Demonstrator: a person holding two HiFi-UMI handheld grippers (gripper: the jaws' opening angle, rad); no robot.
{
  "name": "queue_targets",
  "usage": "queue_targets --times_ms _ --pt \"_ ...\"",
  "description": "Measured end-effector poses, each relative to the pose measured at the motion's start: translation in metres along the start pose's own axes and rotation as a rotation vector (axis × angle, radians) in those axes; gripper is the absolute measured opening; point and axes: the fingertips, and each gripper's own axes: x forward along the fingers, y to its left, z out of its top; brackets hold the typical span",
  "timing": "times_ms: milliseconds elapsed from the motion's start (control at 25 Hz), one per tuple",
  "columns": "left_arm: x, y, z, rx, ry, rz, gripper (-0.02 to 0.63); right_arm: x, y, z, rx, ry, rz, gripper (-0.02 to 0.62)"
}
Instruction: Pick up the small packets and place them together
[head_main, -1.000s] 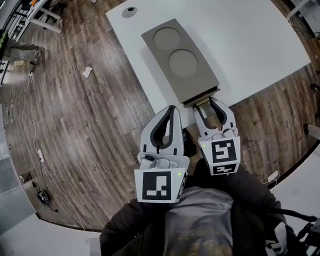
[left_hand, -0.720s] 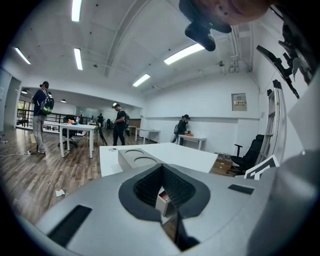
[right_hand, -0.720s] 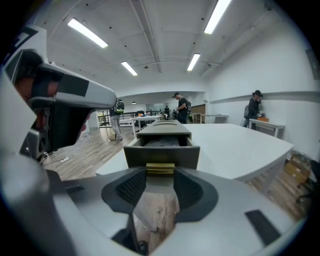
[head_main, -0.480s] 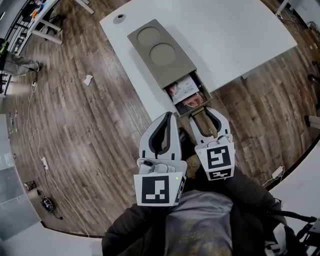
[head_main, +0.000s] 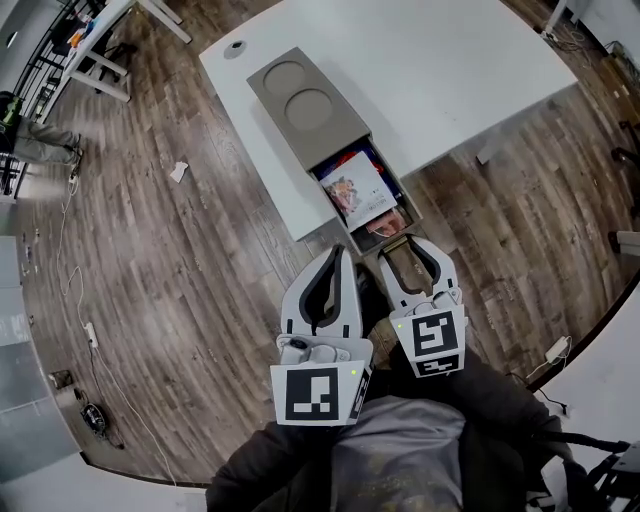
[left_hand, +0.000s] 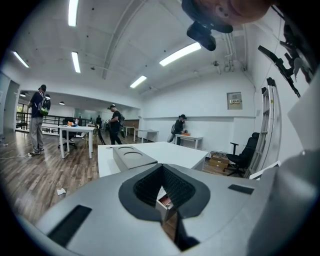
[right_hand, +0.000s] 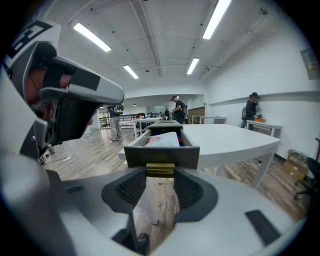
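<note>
Lying ahead of both tongs is the big white surface (head_main: 480, 70). On it sits a gray box (head_main: 300, 110), its drawer (right_hand: 160, 155) open toward the right tongs (head_main: 407, 244). The left tongs (head_main: 340, 256), just beside them, are closed and empty. Small packets (head_main: 355, 188) lie in the drawer. The right tongs squeeze its little gold handle (right_hand: 160, 170).

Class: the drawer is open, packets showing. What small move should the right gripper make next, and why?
Probably release the drawer handle: the right gripper is clamped on it, and the drawer looks open enough to reach the packets.
</note>
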Motion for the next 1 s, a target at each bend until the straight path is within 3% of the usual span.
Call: queue_targets --times_ms 320,640,1000 --pt "-0.01 -0.018 0.001 0.01 -0.009 -0.018 0.001 -0.016 0.001 -0.015 0.003 0.006 0.002 0.179" --pt "-0.014 -0.02 -0.003 0.032 -0.017 -0.029 0.001 -0.016 0.0 -0.02 0.001 -0.061 -0.003 0.181" --pt "-0.017 -0.021 0.006 0.021 0.009 -0.038 0.0 -0.036 -0.006 -0.022 0.059 -0.001 0.017 0.206"
